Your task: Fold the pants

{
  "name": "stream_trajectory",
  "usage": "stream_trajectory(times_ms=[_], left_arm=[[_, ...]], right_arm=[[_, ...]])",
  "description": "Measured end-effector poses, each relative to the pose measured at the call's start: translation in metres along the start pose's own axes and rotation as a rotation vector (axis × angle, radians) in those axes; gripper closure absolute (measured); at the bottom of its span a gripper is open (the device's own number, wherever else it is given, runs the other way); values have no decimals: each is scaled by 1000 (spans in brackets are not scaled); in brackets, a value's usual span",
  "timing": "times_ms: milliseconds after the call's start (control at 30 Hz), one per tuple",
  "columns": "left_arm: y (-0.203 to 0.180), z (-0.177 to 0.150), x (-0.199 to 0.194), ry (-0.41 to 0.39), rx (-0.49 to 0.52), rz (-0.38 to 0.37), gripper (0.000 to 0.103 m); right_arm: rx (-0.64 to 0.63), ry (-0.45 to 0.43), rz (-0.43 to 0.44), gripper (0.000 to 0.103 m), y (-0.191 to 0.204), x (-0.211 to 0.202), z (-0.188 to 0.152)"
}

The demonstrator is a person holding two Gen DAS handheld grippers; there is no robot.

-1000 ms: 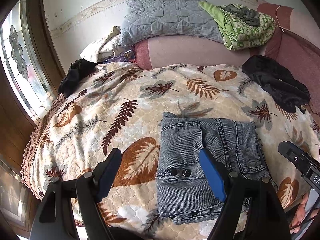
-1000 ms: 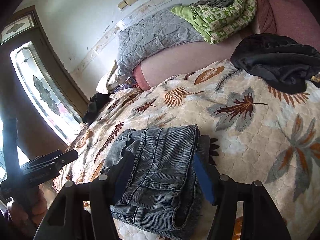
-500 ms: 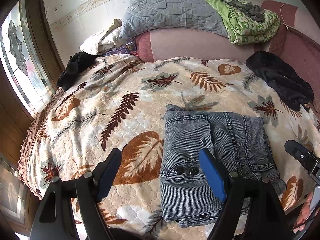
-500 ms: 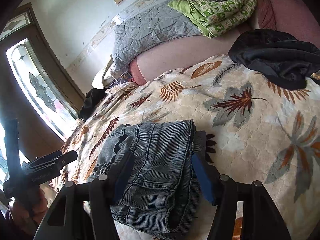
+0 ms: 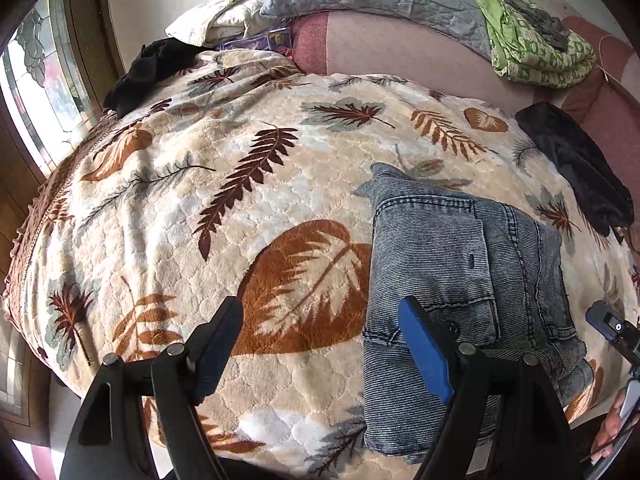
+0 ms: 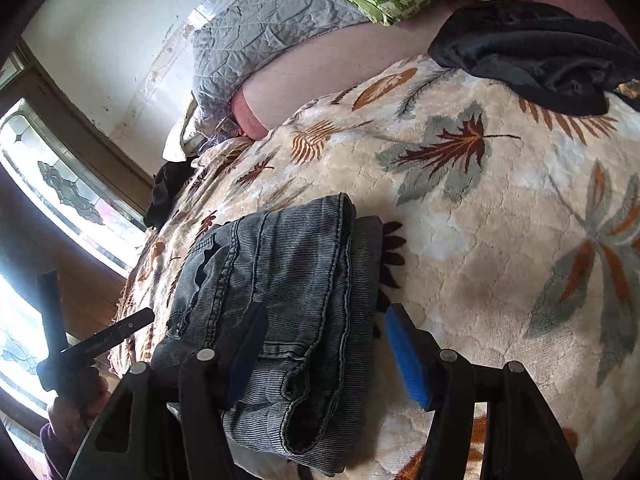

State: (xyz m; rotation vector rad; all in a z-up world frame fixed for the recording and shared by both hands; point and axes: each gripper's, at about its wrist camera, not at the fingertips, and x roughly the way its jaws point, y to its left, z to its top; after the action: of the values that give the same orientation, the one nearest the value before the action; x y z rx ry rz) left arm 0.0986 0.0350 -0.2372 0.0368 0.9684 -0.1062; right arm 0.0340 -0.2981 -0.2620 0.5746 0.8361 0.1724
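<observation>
Leaf-print blanket (image 5: 168,208) covers the bed; folded pants (image 5: 460,264) lie near its front edge. Left gripper (image 5: 320,348) and right gripper (image 6: 320,356) both stand wide, holding nothing. Judgement: fold appears complete; withdraw both straight back without snagging denim.

the left gripper's (image 5: 320,354) right finger (image 5: 424,354) covers part of the folded jeans' (image 5: 460,256) waistband, and their near end runs behind it. the right gripper (image 5: 612,328) is cut off at the left wrist view's edge. the black garment (image 6: 532,52) runs out of frame; its kind is unclear.
</observation>
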Motion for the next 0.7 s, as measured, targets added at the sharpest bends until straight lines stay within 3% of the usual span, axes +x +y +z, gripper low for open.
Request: stream_trajectory(times_ms=[200, 267, 700], left_arm=[[-18, 2, 2, -26, 112, -72, 23], [-20, 6, 9, 1, 130, -137, 23], [-31, 20, 52, 104, 185, -354, 23]], right_arm=[[4, 47, -15, 38, 1, 17, 0], [4, 58, -25, 38, 2, 22, 1], [72, 93, -15, 34, -7, 49, 9]])
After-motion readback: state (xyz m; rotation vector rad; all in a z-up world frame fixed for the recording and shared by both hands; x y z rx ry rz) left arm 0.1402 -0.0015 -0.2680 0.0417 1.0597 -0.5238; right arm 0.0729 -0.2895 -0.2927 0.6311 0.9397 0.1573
